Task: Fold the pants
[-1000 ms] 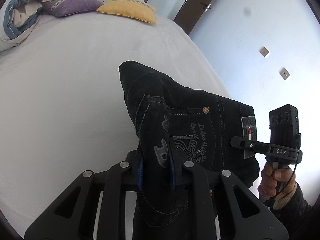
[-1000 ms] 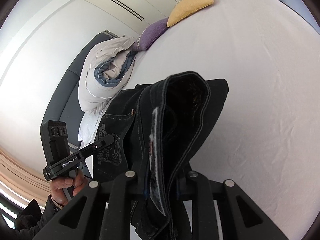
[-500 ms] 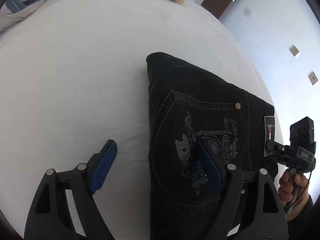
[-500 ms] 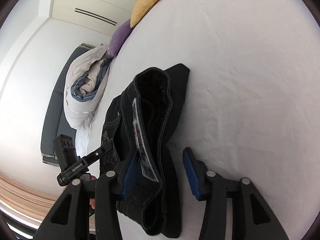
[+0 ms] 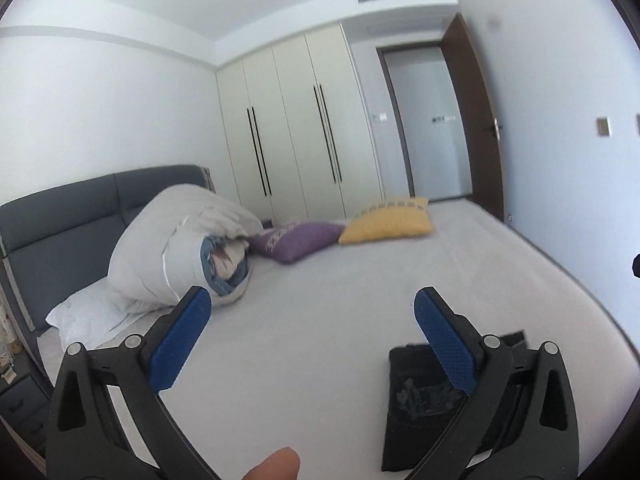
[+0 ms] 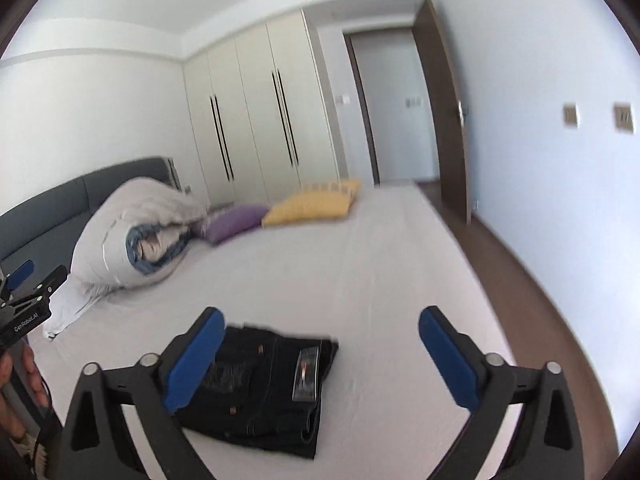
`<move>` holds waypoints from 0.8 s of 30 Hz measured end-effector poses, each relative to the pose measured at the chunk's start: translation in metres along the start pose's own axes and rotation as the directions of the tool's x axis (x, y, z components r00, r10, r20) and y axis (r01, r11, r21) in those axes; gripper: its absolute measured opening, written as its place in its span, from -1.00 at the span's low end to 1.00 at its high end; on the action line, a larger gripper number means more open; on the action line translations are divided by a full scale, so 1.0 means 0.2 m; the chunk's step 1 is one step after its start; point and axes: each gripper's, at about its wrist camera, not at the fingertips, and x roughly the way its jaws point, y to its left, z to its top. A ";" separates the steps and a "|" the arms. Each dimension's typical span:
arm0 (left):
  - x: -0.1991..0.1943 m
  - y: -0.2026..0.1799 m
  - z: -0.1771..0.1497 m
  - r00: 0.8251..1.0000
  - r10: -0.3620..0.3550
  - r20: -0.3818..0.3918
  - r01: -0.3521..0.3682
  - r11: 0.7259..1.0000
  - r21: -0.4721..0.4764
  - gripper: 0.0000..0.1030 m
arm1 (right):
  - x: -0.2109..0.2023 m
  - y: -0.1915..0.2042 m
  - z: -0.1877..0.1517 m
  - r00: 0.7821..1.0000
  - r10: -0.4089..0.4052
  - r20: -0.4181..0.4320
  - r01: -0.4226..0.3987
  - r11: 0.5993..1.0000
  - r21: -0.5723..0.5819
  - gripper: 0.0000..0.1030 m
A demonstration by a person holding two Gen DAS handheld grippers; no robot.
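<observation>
The black pants (image 6: 264, 388) lie folded into a compact rectangle on the white bed sheet (image 6: 360, 264), back pocket and waist label facing up. In the left wrist view they (image 5: 420, 400) show low right, partly behind my right finger. My left gripper (image 5: 310, 312) is open and empty, raised above the bed, left of the pants. My right gripper (image 6: 320, 330) is open and empty, lifted above the pants. The left gripper's body (image 6: 24, 300) shows at the left edge of the right wrist view.
A rolled white duvet (image 5: 176, 256), a purple cushion (image 5: 296, 238) and a yellow cushion (image 5: 388, 222) lie at the head of the bed by the grey headboard (image 5: 60, 228). Wardrobes (image 5: 300, 128) and a door (image 5: 432, 132) stand behind. The wall runs along the right.
Both grippers opened and let go of the pants, then lifted and tilted up from the bed. The pants now lie flat and folded on the sheet.
</observation>
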 end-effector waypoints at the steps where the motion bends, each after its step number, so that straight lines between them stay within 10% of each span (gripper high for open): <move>1: -0.08 -0.01 0.06 0.999 -0.033 0.021 0.033 0.999 -0.026 1.00 | -0.08 0.04 0.07 0.997 -0.003 0.075 0.005 0.999 -0.032 1.00; 7: -0.39 -0.04 0.26 0.977 -0.198 -0.075 0.197 0.980 -0.017 1.00 | -0.40 0.13 0.34 0.977 -0.081 0.199 0.097 0.993 -0.069 1.00; 10: -0.52 -0.02 0.26 0.986 -0.151 -0.074 0.150 0.988 -0.023 1.00 | -0.49 0.12 0.35 0.983 -0.081 0.166 0.082 0.997 0.004 1.00; 17: -0.35 -0.15 -0.01 0.930 -0.158 -0.333 0.142 0.987 -0.072 1.00 | -0.42 0.18 0.17 0.986 -0.152 -0.072 0.151 0.988 -0.021 1.00; 24: -0.24 -0.30 -0.29 0.856 -0.170 -0.489 0.151 0.985 -0.078 1.00 | -0.28 0.16 -0.06 0.933 -0.185 -0.309 0.201 0.979 0.019 1.00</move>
